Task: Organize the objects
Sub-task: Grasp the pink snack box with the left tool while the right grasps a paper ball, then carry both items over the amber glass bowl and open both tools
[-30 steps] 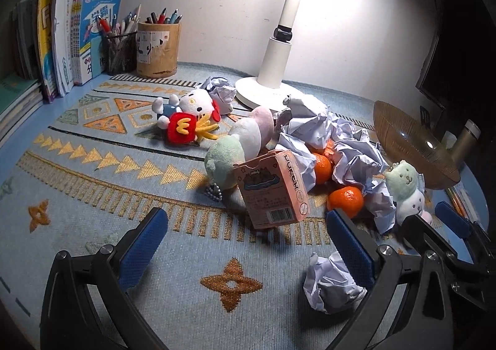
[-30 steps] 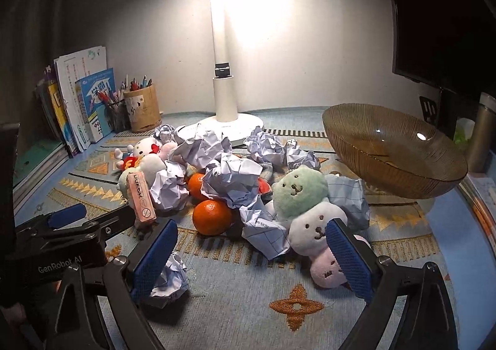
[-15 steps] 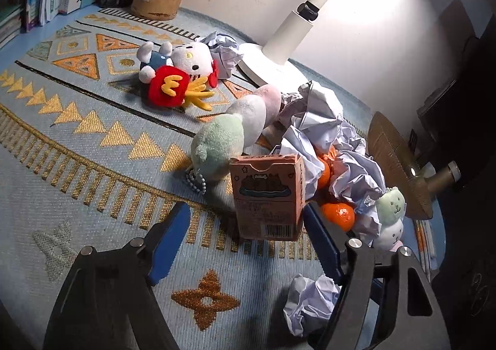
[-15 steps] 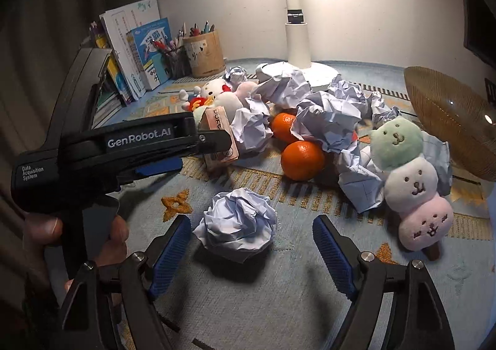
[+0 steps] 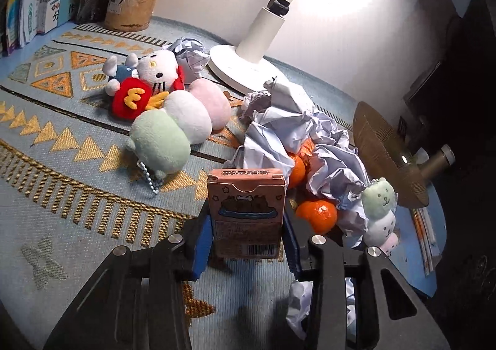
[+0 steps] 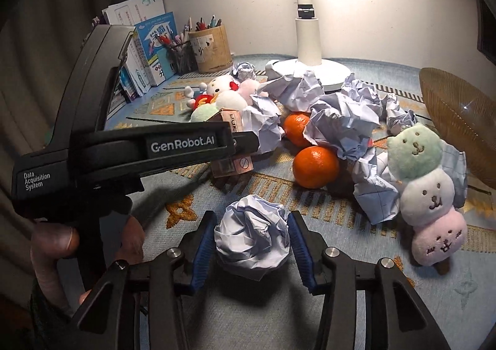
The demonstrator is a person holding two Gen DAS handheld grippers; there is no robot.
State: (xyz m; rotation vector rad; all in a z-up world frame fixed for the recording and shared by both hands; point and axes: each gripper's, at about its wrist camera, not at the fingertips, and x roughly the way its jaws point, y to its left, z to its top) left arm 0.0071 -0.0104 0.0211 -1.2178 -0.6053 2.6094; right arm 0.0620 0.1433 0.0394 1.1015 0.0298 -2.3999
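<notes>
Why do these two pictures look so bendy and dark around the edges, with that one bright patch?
Left wrist view: the fisheye lens curves the mat's stripes, the corners go black, and the desk lamp blows out the wall behind it. Right wrist view: the same glare above the lamp, and the left gripper's dark body blocks the left side.

A matt woven blue cloth mat (image 5: 77, 195) with gold pattern covers the desk. The small pink box (image 5: 246, 210) looks like smooth printed cardboard. The crumpled white paper ball (image 6: 252, 238) is creased; the three-lobed pastel plush toy (image 6: 427, 192) fuzzy; the ribbed amber bowl (image 6: 455, 114) glossy, perhaps glass.
</notes>
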